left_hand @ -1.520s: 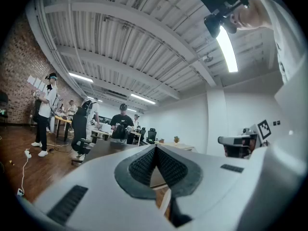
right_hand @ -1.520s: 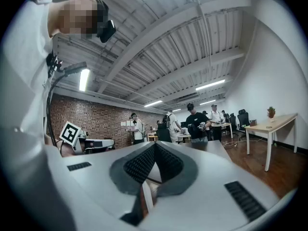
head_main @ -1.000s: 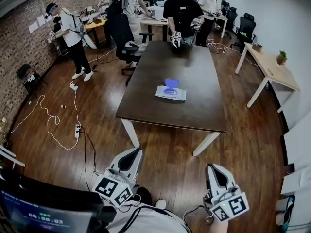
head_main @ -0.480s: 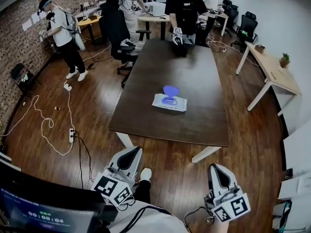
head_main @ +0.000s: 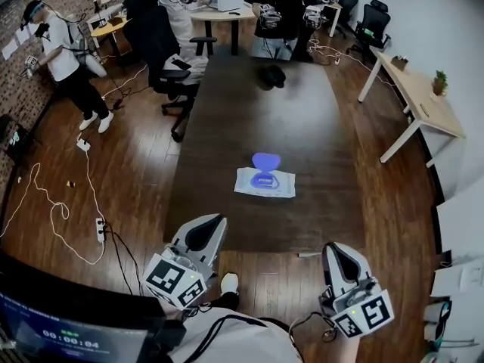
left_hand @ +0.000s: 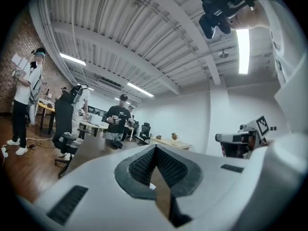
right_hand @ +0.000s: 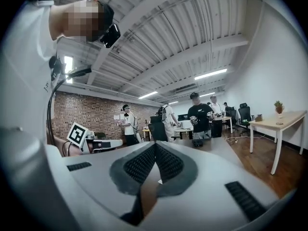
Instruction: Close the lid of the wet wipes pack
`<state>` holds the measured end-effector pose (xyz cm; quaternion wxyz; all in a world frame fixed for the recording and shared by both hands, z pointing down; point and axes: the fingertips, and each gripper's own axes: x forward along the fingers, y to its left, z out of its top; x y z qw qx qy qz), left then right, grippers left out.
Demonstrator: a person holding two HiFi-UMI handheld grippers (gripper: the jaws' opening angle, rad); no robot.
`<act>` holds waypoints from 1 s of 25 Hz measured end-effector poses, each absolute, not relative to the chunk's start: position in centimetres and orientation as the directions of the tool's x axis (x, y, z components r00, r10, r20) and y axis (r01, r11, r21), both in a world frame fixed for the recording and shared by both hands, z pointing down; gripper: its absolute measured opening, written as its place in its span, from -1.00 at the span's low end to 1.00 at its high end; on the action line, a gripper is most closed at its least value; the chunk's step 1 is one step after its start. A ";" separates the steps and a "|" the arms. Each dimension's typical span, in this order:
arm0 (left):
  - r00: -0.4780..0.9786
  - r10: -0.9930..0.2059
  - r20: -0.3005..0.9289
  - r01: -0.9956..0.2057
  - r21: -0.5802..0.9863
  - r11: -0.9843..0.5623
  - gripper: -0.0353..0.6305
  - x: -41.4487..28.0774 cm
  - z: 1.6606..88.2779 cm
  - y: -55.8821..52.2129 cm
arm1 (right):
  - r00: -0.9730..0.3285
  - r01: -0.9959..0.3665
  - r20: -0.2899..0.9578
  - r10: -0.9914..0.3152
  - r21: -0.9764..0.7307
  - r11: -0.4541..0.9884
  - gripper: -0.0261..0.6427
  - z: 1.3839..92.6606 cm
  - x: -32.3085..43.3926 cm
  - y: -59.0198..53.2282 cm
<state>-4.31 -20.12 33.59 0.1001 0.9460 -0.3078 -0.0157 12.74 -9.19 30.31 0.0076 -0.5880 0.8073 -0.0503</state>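
head view showed the soft white wet wipes pack [head_main: 265,182] near the front of the dark table [head_main: 227,119], its blue plastic lid [head_main: 265,161] flipped open, probably light, best pressed at its free edge, while the left gripper [head_main: 206,225] and right gripper [head_main: 338,252] held jaws together, empty.

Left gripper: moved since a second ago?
Yes. The left gripper has come forward toward the table: floor separated them a second ago, now it overlaps the table's near edge.

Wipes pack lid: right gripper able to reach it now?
Probably not yet: right gripper hangs at the table's near edge, wipes pack and raised lid further in. Nothing blocks the way.
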 end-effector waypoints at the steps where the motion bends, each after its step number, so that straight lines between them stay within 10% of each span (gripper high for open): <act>1: 0.816 -0.578 0.023 -0.570 0.201 -0.797 -0.90 -4.1 33.2 -21.5 | -0.307 -0.949 0.049 -0.951 -0.086 0.302 -0.90 30.2 12.5 -10.4; 25: 0.743 -0.629 0.226 -0.666 0.333 -0.667 -0.90 3.9 50.2 -38.0 | -0.517 -0.854 0.217 -0.828 -0.198 0.481 -0.90 47.1 19.3 -36.1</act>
